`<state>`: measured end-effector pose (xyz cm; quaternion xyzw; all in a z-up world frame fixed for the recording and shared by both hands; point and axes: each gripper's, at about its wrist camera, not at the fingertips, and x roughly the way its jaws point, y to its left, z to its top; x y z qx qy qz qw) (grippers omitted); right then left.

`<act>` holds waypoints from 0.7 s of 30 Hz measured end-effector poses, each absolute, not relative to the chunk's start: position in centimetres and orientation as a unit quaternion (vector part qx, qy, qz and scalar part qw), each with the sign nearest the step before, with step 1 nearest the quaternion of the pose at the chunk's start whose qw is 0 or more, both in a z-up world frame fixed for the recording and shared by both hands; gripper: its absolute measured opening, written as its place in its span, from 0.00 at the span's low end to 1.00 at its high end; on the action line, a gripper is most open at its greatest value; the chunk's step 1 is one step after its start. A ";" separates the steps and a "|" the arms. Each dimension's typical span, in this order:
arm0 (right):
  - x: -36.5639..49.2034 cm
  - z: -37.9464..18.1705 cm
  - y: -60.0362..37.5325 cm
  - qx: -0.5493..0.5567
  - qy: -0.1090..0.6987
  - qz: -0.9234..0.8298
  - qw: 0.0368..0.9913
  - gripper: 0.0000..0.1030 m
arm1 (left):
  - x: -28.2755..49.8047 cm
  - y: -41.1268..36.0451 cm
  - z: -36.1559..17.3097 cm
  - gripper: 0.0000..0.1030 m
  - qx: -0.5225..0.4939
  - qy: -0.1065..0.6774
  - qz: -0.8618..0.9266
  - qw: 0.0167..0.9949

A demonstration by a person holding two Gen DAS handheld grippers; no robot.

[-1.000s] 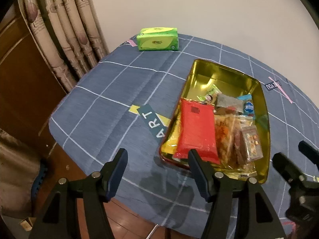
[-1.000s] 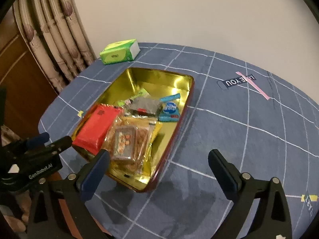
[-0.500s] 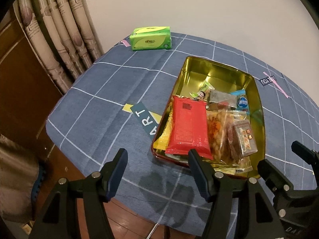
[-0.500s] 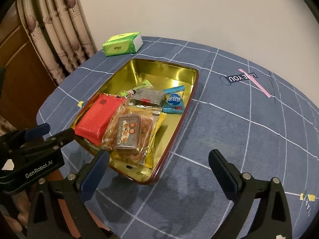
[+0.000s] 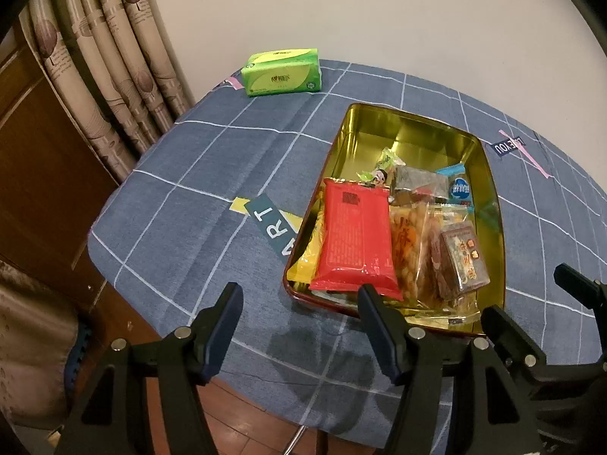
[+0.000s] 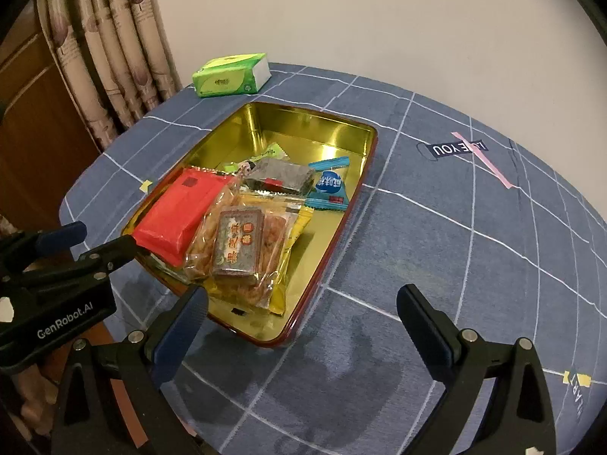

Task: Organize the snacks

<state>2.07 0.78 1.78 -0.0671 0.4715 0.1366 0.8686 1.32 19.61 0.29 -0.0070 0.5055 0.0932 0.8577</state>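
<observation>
Both hand-held grippers [image 5: 299,301] [image 6: 303,303] still apart

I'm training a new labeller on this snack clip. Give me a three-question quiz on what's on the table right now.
1. True or false: the left gripper holds the red packet.
2. Where does the green tissue pack sit? A) inside the tin B) on the cloth beyond the tin C) between the right gripper's fingers
3. Fill in: the snacks are bunched toward the ___ end of the gold tin, seen from the grippers.

Key:
1. False; its jaws are open and empty, short of the tin.
2. B
3. Near; the far end is bare. The right gripper is open and empty too.
</observation>
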 end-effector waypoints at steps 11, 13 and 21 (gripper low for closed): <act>2.0 1.6 0.9 -0.076 0.472 0.138 0.867 0.96 | 1.3 19.3 0.2 0.62 -0.001 0.506 0.093 0.858; 2.0 1.6 0.9 -0.077 0.472 0.138 0.867 0.96 | 1.3 19.3 0.2 0.62 -0.001 0.506 0.092 0.858; 2.1 1.6 0.9 -0.076 0.474 0.137 0.866 0.96 | 1.3 19.3 0.1 0.62 0.001 0.506 0.093 0.858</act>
